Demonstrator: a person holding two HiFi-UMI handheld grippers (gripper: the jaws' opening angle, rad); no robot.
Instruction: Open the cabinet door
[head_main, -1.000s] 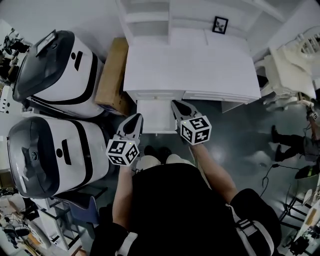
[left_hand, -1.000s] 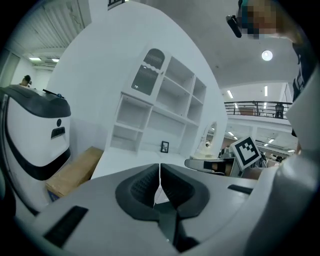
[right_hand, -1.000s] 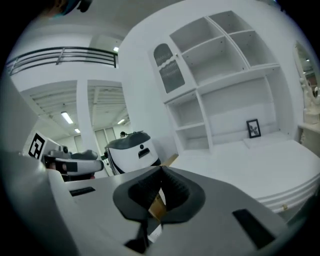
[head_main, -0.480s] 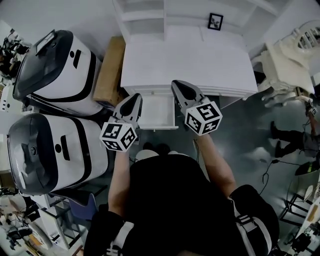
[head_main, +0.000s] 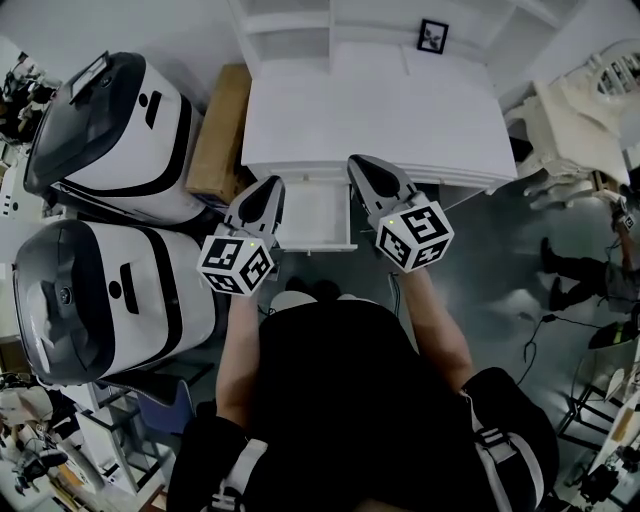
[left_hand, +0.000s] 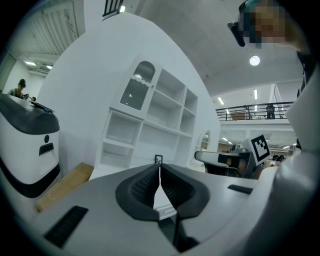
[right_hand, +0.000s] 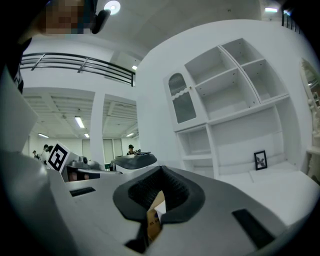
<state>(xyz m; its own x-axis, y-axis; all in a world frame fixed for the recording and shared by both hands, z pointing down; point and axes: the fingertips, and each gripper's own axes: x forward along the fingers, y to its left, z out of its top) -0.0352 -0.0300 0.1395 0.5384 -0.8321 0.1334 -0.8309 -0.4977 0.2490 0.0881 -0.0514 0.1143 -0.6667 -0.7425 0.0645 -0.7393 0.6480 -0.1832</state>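
**Both grippers closed and empty, held side by side**

Your left gripper (head_main: 270, 188) is at about 11 o'clock from your chest and points toward 1 o'clock. Its jaws are together, with nothing between them. Your right gripper (head_main: 360, 166) is at about 1 o'clock and points toward 11 o'clock. Its jaws also meet and hold nothing. Your left forearm (head_main: 238, 350) and right forearm (head_main: 432, 335) both reach forward, almost parallel.
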